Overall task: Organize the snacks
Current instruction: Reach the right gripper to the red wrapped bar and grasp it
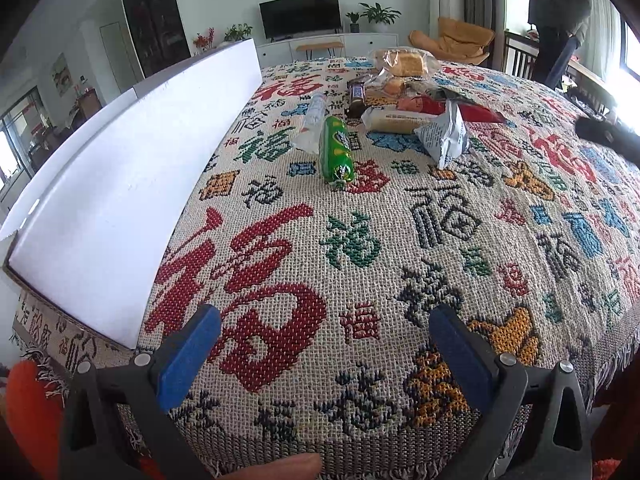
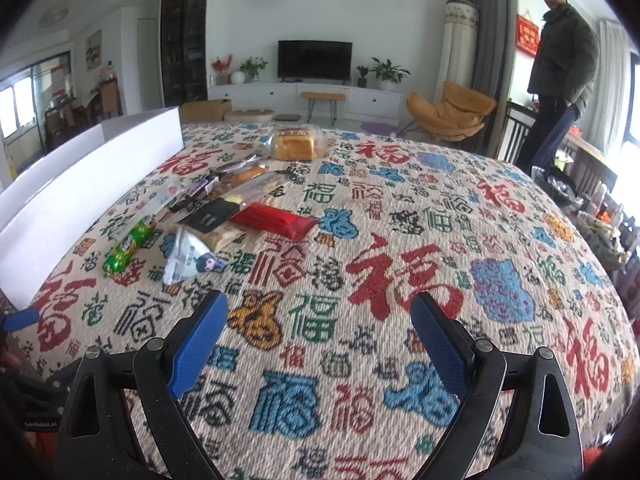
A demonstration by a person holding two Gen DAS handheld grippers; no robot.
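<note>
Snacks lie in a loose pile on the patterned tablecloth (image 1: 360,240): a green tube pack (image 1: 337,149), a white pouch (image 1: 444,136), a red pack (image 1: 460,109), a clear white wrapper (image 1: 313,120) and bagged bread (image 1: 402,62). The right wrist view shows the green tube (image 2: 130,244), white pouch (image 2: 192,258), red pack (image 2: 276,220) and bread (image 2: 294,144). My left gripper (image 1: 324,324) is open and empty, well short of the pile. My right gripper (image 2: 320,308) is open and empty, to the right of the pile.
A long white box (image 1: 132,184) stands along the table's left side; it also shows in the right wrist view (image 2: 80,176). A person (image 2: 560,72) stands at the far right beyond the table. The other gripper's dark body (image 1: 608,132) shows at the right edge.
</note>
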